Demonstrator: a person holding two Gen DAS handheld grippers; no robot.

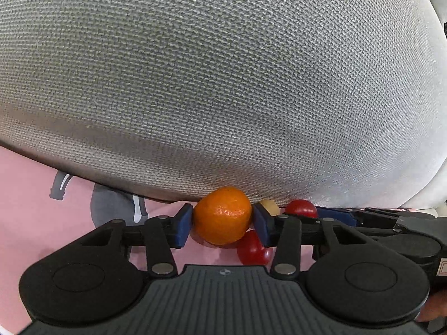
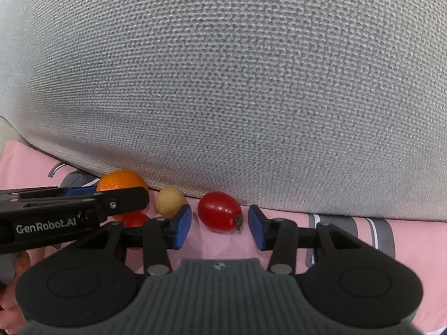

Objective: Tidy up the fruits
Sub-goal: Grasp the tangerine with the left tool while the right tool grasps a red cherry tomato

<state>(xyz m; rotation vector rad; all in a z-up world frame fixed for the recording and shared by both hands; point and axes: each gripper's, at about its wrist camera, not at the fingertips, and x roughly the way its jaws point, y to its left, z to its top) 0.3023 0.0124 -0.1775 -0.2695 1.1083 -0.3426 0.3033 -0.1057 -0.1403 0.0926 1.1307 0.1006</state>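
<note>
Pink printed cloth (image 2: 349,240) under a coarse grey woven cushion (image 2: 223,83), left tool (image 1: 222,223) clenched on a dimpled orange (image 1: 222,215), right tool (image 2: 220,226) released around a glossy oval tomato (image 2: 219,212), round beige fruit (image 2: 169,200) and second tomato (image 1: 252,248) crowding between.

A pink cloth (image 2: 349,251) with grey and white printed shapes covers the surface; what lies beneath it cannot be told. A large grey woven cushion (image 2: 223,83) rests on it and fills the background. Along the cushion's foot lie four small fruits close together: an orange mandarin (image 1: 222,215), a red cherry tomato (image 2: 219,212) with its stem end to the right, a pale beige round fruit (image 2: 169,200), possibly a longan, and a second red tomato (image 1: 252,248) touching the mandarin.
</note>
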